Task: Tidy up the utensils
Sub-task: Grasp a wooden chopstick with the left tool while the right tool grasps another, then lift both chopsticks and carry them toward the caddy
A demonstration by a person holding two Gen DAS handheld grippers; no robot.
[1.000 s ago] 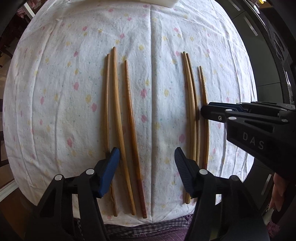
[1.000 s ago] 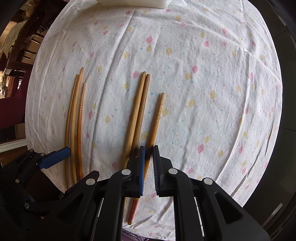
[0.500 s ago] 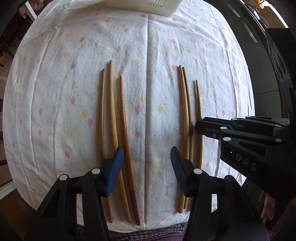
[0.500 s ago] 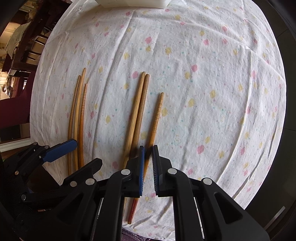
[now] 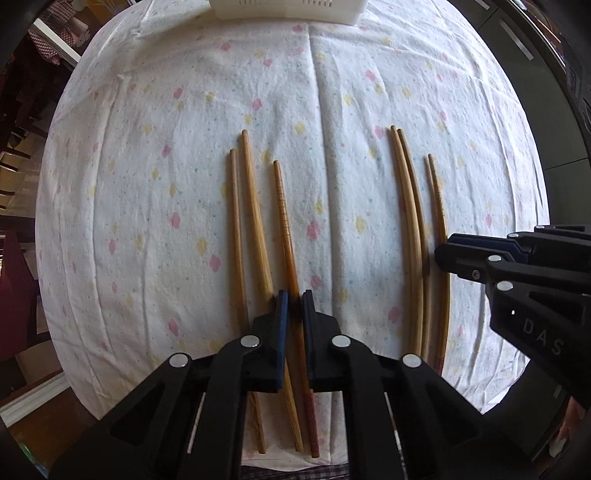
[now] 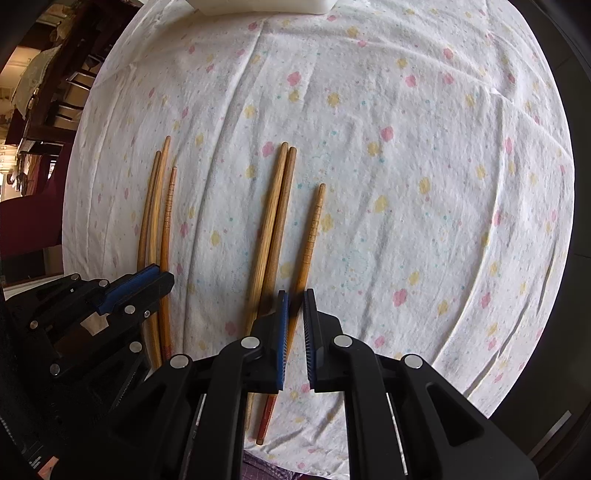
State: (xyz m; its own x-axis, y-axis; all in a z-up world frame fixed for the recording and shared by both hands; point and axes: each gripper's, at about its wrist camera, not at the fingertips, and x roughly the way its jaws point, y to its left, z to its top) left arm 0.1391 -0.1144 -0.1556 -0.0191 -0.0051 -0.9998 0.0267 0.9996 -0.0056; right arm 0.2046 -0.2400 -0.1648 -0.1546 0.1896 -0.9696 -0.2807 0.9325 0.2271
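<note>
My left hand-held gripper (image 5: 292, 301) has just closed onto the ringed chopstick (image 5: 282, 206); my right hand-held gripper (image 6: 295, 301) grips its twin (image 6: 312, 229), so the pair can go together.

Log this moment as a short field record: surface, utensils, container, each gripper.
surface: floral tablecloth
utensils: six wooden chopsticks in two groups of three, lying roughly parallel
container: white slotted basket at far edge
left gripper: just closed on left group's ridged chopstick
right gripper: shut on right group's ridged chopstick
</note>
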